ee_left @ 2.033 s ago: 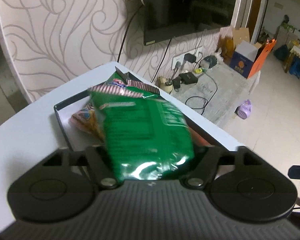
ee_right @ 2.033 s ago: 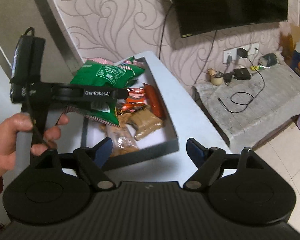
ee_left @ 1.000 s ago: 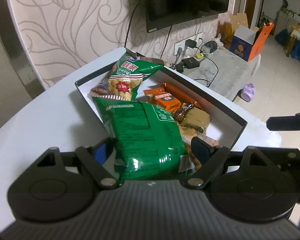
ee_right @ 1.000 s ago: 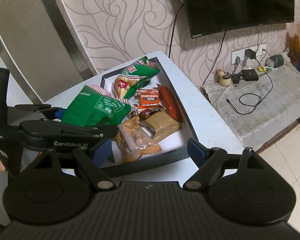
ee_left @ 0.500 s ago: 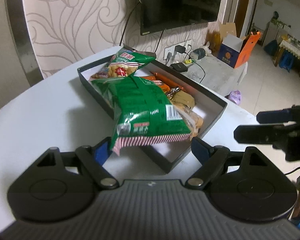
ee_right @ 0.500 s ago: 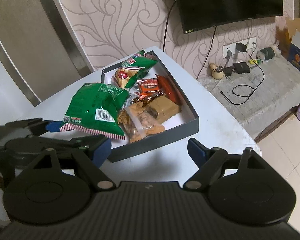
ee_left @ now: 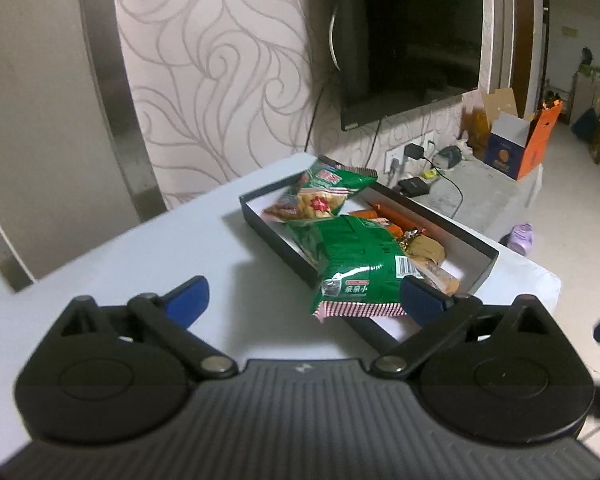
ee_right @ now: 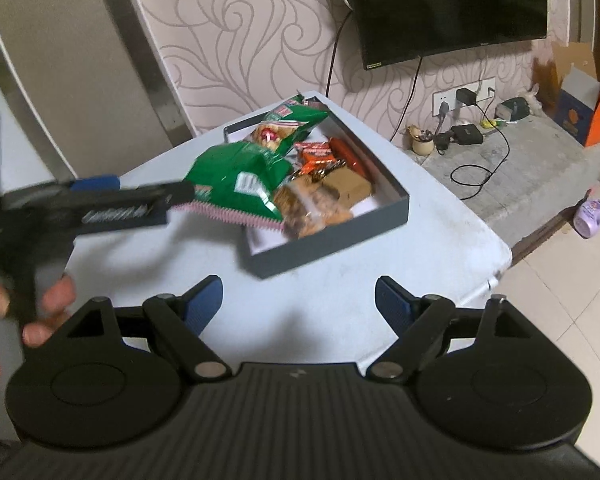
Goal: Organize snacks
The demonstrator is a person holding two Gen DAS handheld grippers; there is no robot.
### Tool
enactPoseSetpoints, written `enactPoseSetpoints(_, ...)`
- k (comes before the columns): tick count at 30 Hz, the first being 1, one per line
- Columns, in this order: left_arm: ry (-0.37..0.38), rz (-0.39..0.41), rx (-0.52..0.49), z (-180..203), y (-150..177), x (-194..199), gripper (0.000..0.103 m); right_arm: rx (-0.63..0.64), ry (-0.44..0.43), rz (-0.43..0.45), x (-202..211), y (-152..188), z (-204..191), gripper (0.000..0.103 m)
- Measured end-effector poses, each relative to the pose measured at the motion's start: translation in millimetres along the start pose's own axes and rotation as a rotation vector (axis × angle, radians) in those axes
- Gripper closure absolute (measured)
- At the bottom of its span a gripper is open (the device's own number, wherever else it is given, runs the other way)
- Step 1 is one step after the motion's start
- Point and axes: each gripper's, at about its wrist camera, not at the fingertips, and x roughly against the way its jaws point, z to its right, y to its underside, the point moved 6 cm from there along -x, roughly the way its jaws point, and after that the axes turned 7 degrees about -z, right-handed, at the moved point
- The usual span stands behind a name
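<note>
Left gripper: we held the left gripper (ee_left: 302, 296) with its blue-padded jaws opening wide; nothing sat between them, and the green foil snack bag lay just beyond the right-hand pad.
Right gripper: our right gripper (ee_right: 298, 302) stood spread and empty above the bare pale-blue tabletop (ee_right: 140, 248), pointing toward the box.
Task's thing: the crinkled green foil snack bag with a pink serrated hem (ee_left: 356, 260) lay half in the shallow dark-grey rectangular box (ee_right: 332, 236), draped over its near-left rim, with the hem hanging out over the tabletop.
Box contents: a second green bag (ee_right: 288, 126) leaned at the far end; orange wrappers, a brown packet and a clear pack of biscuits filled the rest.
Risk, slide-off: we judged the draped bag could slip off the rim onto the tabletop, because much of it overhung the rim and the foil is slick.
Risk, snag: we judged our left gripper's pad could catch the hem and drag the bag out, since it was so close.
Risk, crowding: pushing the bag in might crush the biscuits or nudge the light box toward the tabletop's edge.
Risk, collision: both grippers were close together, so a reach by one might knock the other.
</note>
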Motion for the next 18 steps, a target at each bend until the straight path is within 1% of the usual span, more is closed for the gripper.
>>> enactPoseSetpoints(4,-0.019,0.014,0.03,2,8,25,0.0,0.042,-0.02,-0.019,13,21,-17,0.016)
enactPoseSetpoints(7,-0.068,0.04,0.041,7,13,44,0.0,0.079,-0.05,-0.019,21,30,-26,0.016)
enactPoseSetpoints(10,-0.103,0.033,0.08,14,19,60,0.0,0.135,-0.08,-0.024,27,38,-29,0.016)
enactPoseSetpoints(11,-0.12,0.032,0.09,16,21,63,0.0,0.147,-0.094,-0.029,28,42,-29,0.016)
enactPoseSetpoints(13,-0.193,0.026,0.097,22,28,70,0.0,0.167,-0.128,-0.043,32,51,-26,0.016)
enactPoseSetpoints(15,-0.244,0.007,0.103,27,34,73,0.0,0.184,-0.155,-0.058,35,60,-22,0.016)
enactPoseSetpoints(17,-0.273,-0.014,0.107,33,42,77,0.0,0.204,-0.179,-0.071,38,71,-19,0.016)
enactPoseSetpoints(18,-0.274,-0.021,0.113,34,45,80,0.0,0.215,-0.181,-0.074,40,75,-18,0.016)
